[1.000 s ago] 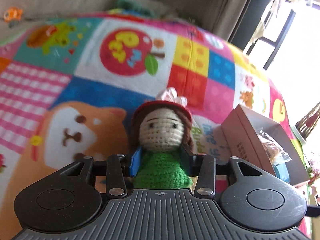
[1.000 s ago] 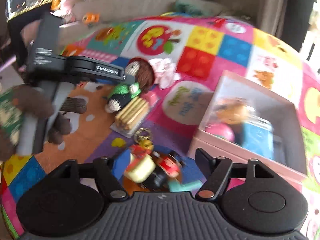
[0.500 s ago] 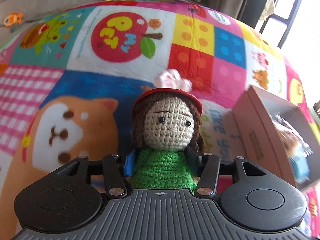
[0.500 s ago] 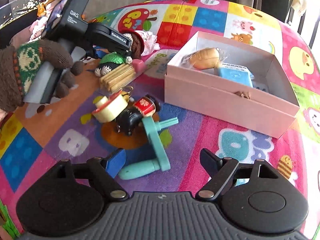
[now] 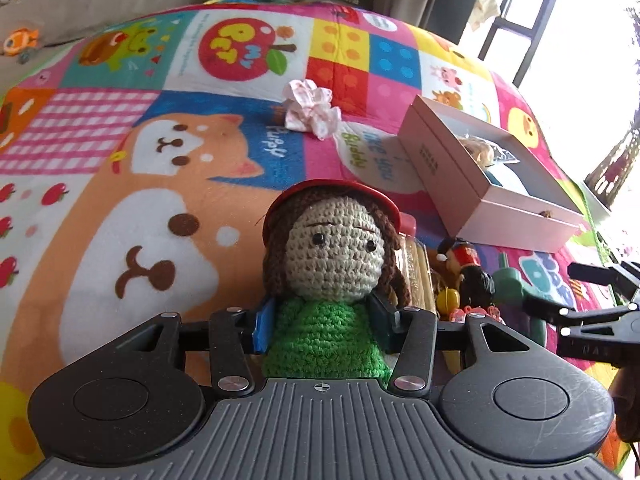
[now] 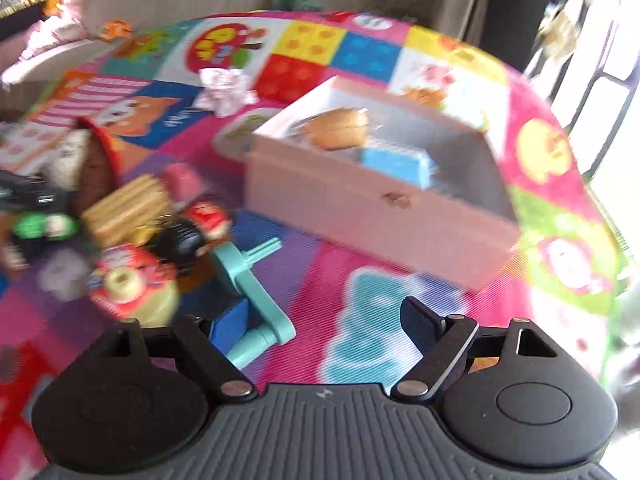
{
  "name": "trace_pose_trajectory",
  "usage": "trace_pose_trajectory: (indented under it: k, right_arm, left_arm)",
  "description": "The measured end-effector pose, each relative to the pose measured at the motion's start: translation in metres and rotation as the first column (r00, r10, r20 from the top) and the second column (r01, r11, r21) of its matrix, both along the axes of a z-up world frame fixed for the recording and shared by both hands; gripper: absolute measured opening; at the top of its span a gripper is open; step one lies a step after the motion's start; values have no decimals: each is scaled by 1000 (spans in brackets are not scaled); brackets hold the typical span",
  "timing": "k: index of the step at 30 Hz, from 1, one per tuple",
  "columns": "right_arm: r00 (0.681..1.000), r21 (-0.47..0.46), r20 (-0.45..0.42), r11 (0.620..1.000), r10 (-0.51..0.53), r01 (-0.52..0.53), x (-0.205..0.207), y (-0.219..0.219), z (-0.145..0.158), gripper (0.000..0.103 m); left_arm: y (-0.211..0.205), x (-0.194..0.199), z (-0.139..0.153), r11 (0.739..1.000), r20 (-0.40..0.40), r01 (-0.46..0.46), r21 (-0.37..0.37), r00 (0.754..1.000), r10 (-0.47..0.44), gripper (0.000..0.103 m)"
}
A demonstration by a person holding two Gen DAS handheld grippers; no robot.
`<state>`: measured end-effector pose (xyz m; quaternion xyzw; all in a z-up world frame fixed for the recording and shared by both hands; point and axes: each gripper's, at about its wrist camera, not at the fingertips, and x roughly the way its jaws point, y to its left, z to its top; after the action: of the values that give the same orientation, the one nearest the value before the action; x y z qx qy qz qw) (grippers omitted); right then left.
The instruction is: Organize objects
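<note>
My left gripper (image 5: 322,320) is shut on the green body of a crochet doll (image 5: 328,248) with brown hair and a red hat, held above the colourful play mat. In the blurred right wrist view the doll (image 6: 80,152) shows at the far left. My right gripper (image 6: 322,316) is open with nothing between its fingers; a teal plastic tool (image 6: 248,280) lies just outside its left finger. The open pink box (image 6: 360,208) beyond it holds a wrapped bread roll (image 6: 336,128) and a blue pack (image 6: 396,164). The right gripper (image 5: 556,288) also shows at the right edge of the left wrist view.
Beside the teal tool lie a tape roll (image 6: 128,284), a black and red figurine (image 6: 188,236) and a pack of sticks (image 6: 124,204). A crumpled pink and white cloth (image 5: 308,110) lies further back on the mat. The pink box (image 5: 452,172) stands at the right.
My left gripper has drawn back with the doll, so the box, the clutter and the right gripper now show at its right. The right gripper has sunk closer to the teal tool.
</note>
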<state>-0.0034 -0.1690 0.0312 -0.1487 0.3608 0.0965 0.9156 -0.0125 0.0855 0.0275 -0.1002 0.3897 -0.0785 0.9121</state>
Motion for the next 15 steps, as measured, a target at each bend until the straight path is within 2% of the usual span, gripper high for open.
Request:
trace_pose_trajectory:
  k: [3,7,10,15]
  right_arm:
    - [998,123,-34,991,52,-48,-2,1,11,82]
    - [985,184,-40,970,169,-159,-16,20,21,82]
    - [972,201,-92,960,217,-195,-18,42,18,82]
    - [971,160,-135,971,197,-175,-15,67,2,79]
  left_arm:
    - [0,-1,0,1000,2,5,6,1000,-5,54]
    - [1,-2,-2,1000,10,8,2,1000,-8,55]
    - [2,-2,-3,1000,13,4,-6,1000,-4,55]
    - [1,-3,-2,1000,15,7,2,1000,-7,55]
